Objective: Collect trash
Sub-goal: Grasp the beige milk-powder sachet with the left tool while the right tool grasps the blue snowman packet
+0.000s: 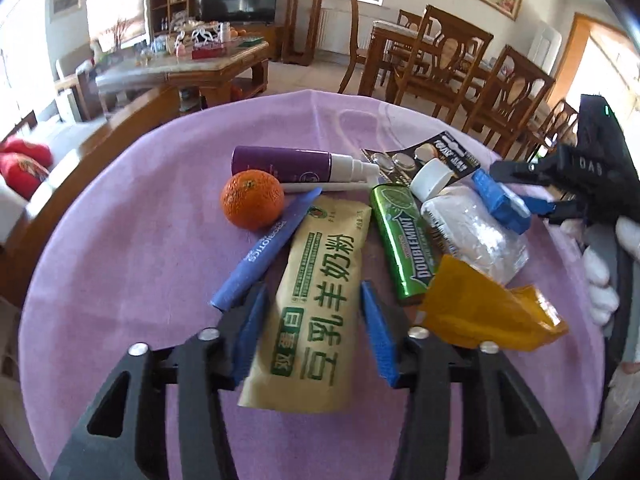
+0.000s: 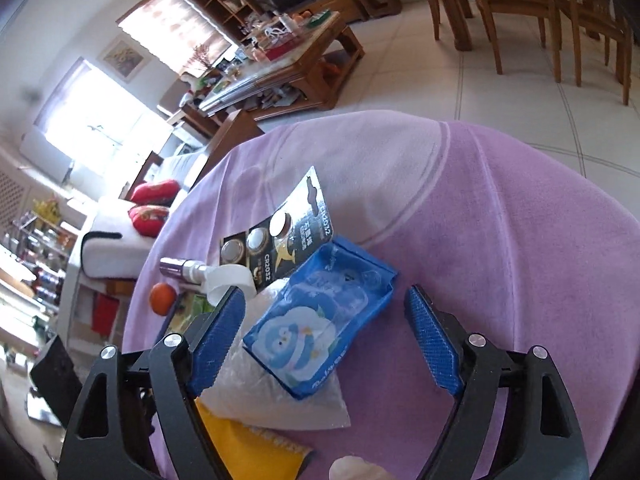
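So far nothing looks collected: every piece of litter lies on the purple-draped table [image 1: 120, 208], and no bin or bag shows in either view, so you have practically the whole job ahead of you.

Your left gripper [image 1: 312, 336] has its jaws partly closed, straddling the near end of the tan milk-powder sachet [image 1: 316, 304]. The blue pads sit just beside its edges, but I cannot tell that they are pressing yet, so I would not call it held. To its left lies a blue probiotics stick [image 1: 264, 248]; to its right a green Doublemint pack [image 1: 404, 244], and nearer you on that side a crumpled yellow wrapper [image 1: 492, 312].

Your right gripper [image 2: 326, 340] stands wide and grips nothing. The blue blister package [image 2: 320, 332] lies between its fingers, tilted up on the clear plastic bottle [image 2: 280, 396], with the left pad close by it and the right pad well clear.

Beyond these lie the CR2032 battery card [image 2: 276, 236], a purple spray bottle [image 1: 296, 166] and an orange [image 1: 252, 200]; the last two may not be trash at all, which you will have to judge.
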`<state>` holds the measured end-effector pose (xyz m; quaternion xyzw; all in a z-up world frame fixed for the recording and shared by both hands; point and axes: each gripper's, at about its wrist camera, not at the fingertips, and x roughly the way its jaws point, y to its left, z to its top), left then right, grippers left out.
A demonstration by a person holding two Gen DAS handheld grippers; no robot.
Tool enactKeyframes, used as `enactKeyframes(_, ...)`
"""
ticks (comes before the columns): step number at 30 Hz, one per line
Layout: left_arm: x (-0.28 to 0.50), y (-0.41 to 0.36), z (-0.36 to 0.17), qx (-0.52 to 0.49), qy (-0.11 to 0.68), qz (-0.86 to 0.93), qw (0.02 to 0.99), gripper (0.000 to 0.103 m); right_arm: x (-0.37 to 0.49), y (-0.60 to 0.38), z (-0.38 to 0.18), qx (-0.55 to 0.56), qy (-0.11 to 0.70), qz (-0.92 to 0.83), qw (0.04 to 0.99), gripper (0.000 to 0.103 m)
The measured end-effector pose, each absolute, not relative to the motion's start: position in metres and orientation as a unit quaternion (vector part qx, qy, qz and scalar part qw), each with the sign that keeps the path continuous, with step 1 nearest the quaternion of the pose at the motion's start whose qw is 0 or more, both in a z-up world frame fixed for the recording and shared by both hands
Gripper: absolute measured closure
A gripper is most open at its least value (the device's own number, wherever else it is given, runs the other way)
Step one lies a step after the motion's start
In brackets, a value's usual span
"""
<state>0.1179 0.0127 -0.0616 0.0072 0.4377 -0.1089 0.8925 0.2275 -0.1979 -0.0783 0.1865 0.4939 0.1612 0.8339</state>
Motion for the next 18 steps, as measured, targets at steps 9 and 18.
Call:
enactKeyframes(9, 0.110, 0.009, -0.062, 0.017, 0.424, -0.114, 0.898, 0.070, 0.222, -0.175, -0.084, 0.103, 0.480, 0.139, 0.860, 0.046)
enactKeyframes(18, 0.098, 0.017, -0.053, -0.012, 0.410, -0.134, 0.902, 0.079, 0.206, -0.177, -0.073, 0.084, 0.450, 0.134, 0.879, 0.053)
